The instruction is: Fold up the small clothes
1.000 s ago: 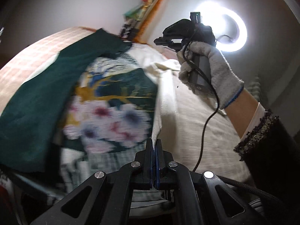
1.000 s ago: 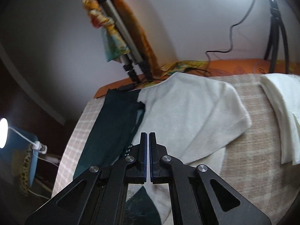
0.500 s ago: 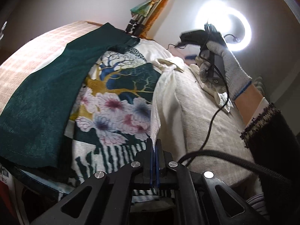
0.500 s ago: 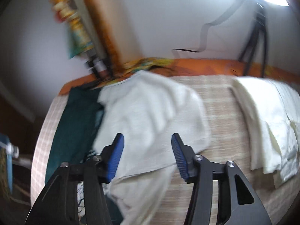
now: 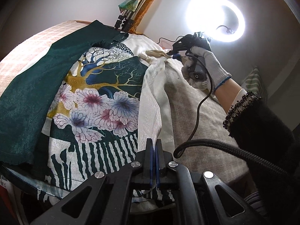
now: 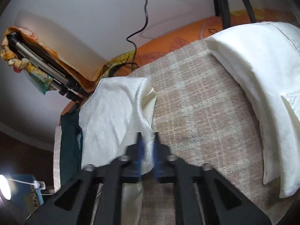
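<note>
A small top (image 5: 105, 101) with a flower and tree print, dark green sleeves (image 5: 28, 93) and a white inner side lies on the bed. My left gripper (image 5: 153, 144) is shut on the white folded-over edge near the striped hem. A gloved hand (image 5: 210, 65) holds my right gripper (image 5: 173, 53) at the far end of that same white edge. In the right wrist view the right gripper (image 6: 148, 140) is closing, with the white cloth (image 6: 112, 116) pinched between its blurred blue pads.
The bed's beige checked cover (image 6: 196, 112) stretches to the right. A folded white cloth (image 6: 262, 75) lies at its right side. A ring light (image 5: 215, 16) glares behind, and a folded tripod (image 6: 37, 60) leans at the head. A black cable (image 5: 202, 101) hangs from the right gripper.
The right gripper opened, came down to the white edge and closed on it. The left gripper stayed shut on the cloth in place.
</note>
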### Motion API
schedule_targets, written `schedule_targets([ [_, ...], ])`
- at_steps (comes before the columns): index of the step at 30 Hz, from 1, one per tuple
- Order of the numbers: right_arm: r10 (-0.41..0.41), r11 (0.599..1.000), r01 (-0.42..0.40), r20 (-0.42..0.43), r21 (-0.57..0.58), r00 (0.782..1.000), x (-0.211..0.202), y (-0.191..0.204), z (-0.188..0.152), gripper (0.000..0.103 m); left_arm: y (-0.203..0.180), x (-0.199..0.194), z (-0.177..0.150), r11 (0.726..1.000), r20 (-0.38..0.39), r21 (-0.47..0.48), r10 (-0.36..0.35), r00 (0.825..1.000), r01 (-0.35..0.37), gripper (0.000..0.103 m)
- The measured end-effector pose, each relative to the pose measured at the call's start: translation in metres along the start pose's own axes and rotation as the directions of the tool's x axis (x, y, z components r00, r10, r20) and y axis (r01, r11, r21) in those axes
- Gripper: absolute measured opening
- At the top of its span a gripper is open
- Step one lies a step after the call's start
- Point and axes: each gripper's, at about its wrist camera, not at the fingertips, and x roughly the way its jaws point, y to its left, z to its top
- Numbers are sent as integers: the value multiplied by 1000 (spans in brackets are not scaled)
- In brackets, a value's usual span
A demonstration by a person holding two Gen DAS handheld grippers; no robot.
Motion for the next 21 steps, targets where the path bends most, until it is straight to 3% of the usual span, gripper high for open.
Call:
schedule_targets([
  [5,54,997,-50,89,-51,995,-22,22,14,3,11,-3,3,999,10,-55,-3,1000,3,0],
  [10,63,977,-41,99,-209,993,-30,82,30,3,25,-12,6,993,35,-119,13,999,-9,0],
  [16,40,942,-20,53,-335,998,7,149,34,3,35,-15,1,988,41,-149,34,999,-27,0],
  [21,-31,909,34,13,-415,999,53,173,20,3,45,-10,-2,983,13,-178,43,999,-40,0],
])
